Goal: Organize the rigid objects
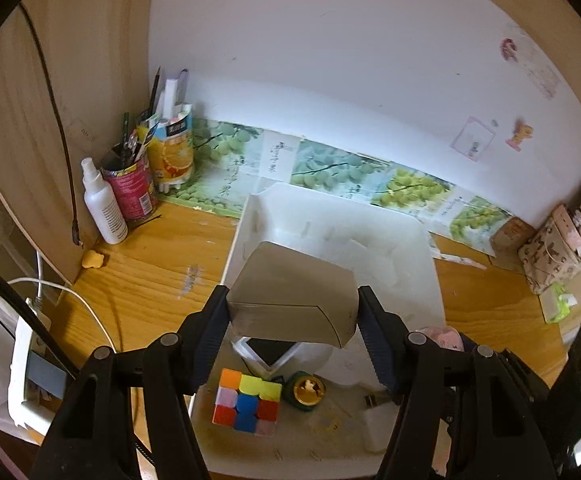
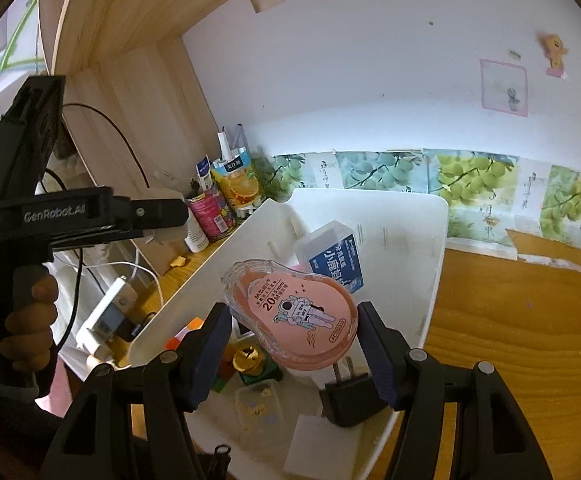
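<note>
My left gripper point(image 1: 292, 314) is shut on a grey metallic box point(image 1: 290, 292) and holds it above the white bin point(image 1: 426, 264). Below it in the bin lie a Rubik's cube point(image 1: 246, 400) and a gold bell point(image 1: 306, 391). My right gripper point(image 2: 290, 334) is shut on a pink correction tape dispenser point(image 2: 294, 312), held over the same white bin point(image 2: 434, 264). In that bin I see a blue-labelled clear box point(image 2: 332, 256), a black plug adapter point(image 2: 344, 400), the gold bell point(image 2: 246, 358) and a small clear box point(image 2: 256, 404). The left gripper's body point(image 2: 50, 216) shows at the left.
The bin sits on a wooden desk point(image 1: 142, 276). In the back left corner stand a white spray bottle point(image 1: 104, 208), a red pen can point(image 1: 130, 188) and an orange juice carton point(image 1: 172, 152). A white power strip point(image 1: 26, 360) with cables lies left. A patterned box point(image 1: 550, 256) sits far right.
</note>
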Demonstrator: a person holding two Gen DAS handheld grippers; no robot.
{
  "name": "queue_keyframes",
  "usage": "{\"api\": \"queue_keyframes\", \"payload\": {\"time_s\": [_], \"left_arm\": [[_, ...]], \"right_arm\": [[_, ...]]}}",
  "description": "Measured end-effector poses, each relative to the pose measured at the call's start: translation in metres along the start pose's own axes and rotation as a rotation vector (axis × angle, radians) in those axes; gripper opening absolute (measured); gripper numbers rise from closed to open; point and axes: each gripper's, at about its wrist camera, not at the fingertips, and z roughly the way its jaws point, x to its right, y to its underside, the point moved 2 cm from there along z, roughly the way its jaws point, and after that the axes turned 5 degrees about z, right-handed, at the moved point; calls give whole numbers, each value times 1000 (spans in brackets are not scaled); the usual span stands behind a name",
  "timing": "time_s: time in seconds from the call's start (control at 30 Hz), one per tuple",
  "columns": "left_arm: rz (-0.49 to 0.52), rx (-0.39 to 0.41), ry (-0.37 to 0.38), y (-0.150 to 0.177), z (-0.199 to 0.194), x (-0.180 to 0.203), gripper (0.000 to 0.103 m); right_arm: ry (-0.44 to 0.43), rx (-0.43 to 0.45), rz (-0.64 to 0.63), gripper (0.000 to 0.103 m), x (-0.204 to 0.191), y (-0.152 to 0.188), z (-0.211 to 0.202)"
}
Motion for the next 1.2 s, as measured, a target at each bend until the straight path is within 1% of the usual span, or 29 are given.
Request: {"api": "queue_keyframes", "payload": {"time_s": [0.13, 0.37, 0.4, 0.43, 0.47, 0.5, 0.53, 0.6, 0.7, 0.83, 0.9, 0.97, 1.03, 1.07, 1.1, 1.13, 1.2], "left_arm": [[-29, -8, -28, 1, 6, -4, 67], [-25, -2, -48, 6, 4, 5, 67], [-26, -6, -54, 6, 3, 6, 67], [-22, -11, -57, 7, 3, 8, 70], [-18, -13, -67, 7, 1, 9, 74], [-17, -7, -82, 8, -3, 11, 83], [-17, 4, -90, 9, -7, 12, 84], [-19, 27, -103, 10, -17, 16, 86], [-30, 36, -120, 15, -28, 21, 88], [-41, 43, -119, 26, -41, 35, 88], [-52, 48, -110, 31, -48, 45, 88], [-63, 50, -103, 36, -53, 55, 88], [-67, 45, -102, 43, -59, 70, 88], [-69, 43, -99, 46, -60, 76, 88], [-72, 39, -95, 50, -62, 84, 88], [-75, 34, -91, 54, -64, 91, 88], [-83, 26, -86, 65, -67, 107, 88]], "right_arm": [[27, -11, 3, 65, -3, 2, 10], [18, -25, -4, 65, -5, 5, 12], [19, -30, -4, 67, -5, 5, 13], [18, -35, -1, 72, -5, 5, 14], [17, -39, 4, 84, -4, 5, 14], [18, -36, 11, 84, -3, 6, 12], [13, -32, 15, 84, -3, 5, 10], [6, -23, 16, 84, -3, 5, 4], [7, -17, 11, 84, -3, 5, -5], [9, -24, 5, 85, 0, 8, -21], [16, -25, -1, 87, 3, 9, -29], [23, -36, -4, 88, 7, 12, -38], [31, -66, -5, 89, 13, 17, -49], [34, -78, -6, 92, 16, 19, -53], [40, -92, -6, 100, 21, 22, -59], [49, -104, -6, 103, 25, 25, -66], [66, -120, -1, 103, 37, 30, -81]]}}
